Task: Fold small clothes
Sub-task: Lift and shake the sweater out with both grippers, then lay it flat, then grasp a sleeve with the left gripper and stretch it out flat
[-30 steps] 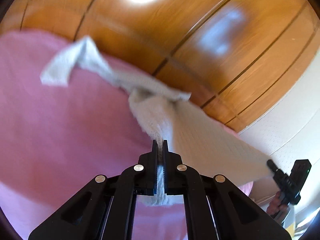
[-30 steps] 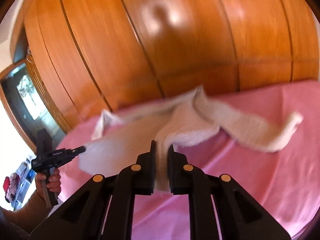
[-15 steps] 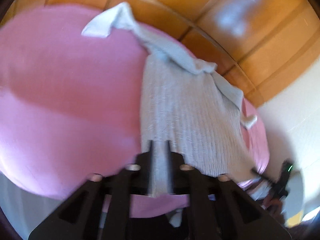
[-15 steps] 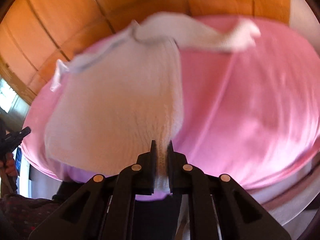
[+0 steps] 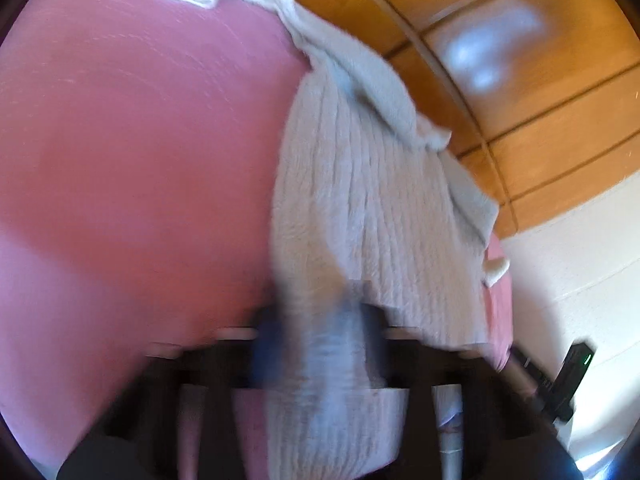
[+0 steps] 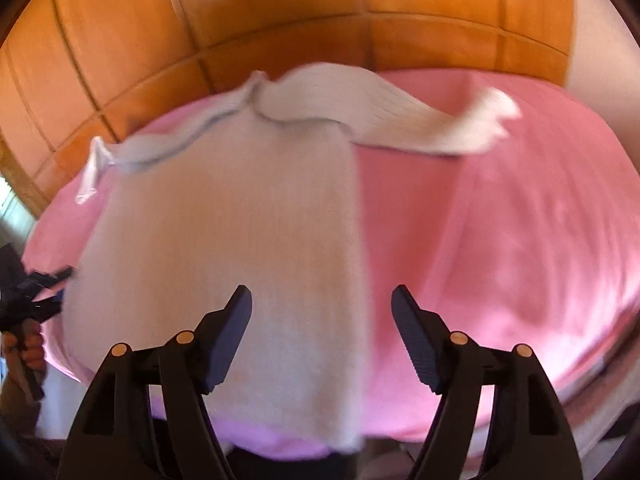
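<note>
A small white knit sweater (image 6: 224,216) lies spread on a pink bed cover (image 6: 500,220), hem toward me, sleeves stretched out at the far end. My right gripper (image 6: 322,312) is open, its jaws wide apart just above the sweater's hem corner, holding nothing. In the left wrist view the sweater (image 5: 360,200) runs from the far sleeve down between the jaws of my left gripper (image 5: 320,332). That gripper is blurred by motion; its jaws look a little apart with the hem cloth between them. The right gripper also shows there (image 5: 560,380), and the left one in the right wrist view (image 6: 40,284).
A wooden panelled wall (image 6: 280,20) rises behind the bed. A white wall (image 5: 580,260) is to the right in the left wrist view. The pink cover (image 5: 120,160) extends wide to the left of the sweater. The bed's near edge drops off below the hem.
The sweater has been swung down and laid flat on the bed. My right gripper has opened and let go of the hem. The left gripper's jaws look wider than before.
</note>
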Tool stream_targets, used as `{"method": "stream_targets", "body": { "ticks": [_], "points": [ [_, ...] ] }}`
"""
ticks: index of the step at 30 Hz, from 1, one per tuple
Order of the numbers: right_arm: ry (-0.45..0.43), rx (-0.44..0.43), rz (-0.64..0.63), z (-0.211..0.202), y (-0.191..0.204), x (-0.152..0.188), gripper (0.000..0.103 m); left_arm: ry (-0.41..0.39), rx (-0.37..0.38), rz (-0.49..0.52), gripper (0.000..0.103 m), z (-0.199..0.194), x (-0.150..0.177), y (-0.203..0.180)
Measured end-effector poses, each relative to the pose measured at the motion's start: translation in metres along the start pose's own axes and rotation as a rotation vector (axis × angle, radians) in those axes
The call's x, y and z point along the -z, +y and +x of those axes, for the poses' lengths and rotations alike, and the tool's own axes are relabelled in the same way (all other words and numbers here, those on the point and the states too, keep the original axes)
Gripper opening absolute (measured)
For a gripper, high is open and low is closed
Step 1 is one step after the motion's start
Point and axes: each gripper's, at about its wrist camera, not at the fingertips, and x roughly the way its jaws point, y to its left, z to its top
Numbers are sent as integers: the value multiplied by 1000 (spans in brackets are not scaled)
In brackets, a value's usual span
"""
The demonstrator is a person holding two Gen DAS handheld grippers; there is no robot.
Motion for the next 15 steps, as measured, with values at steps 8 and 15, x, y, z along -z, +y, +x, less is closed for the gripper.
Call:
{"method": "stream_targets", "body": {
  "ticks": [8,15],
  "points": [
    [2,-157,-198,70,103,-27,72,-52,-46,72,8,-46,28,-14],
    [20,-117,-244,116,112,-3,84,-214,-278,-66,57,-82,-2,28]
  ]
}}
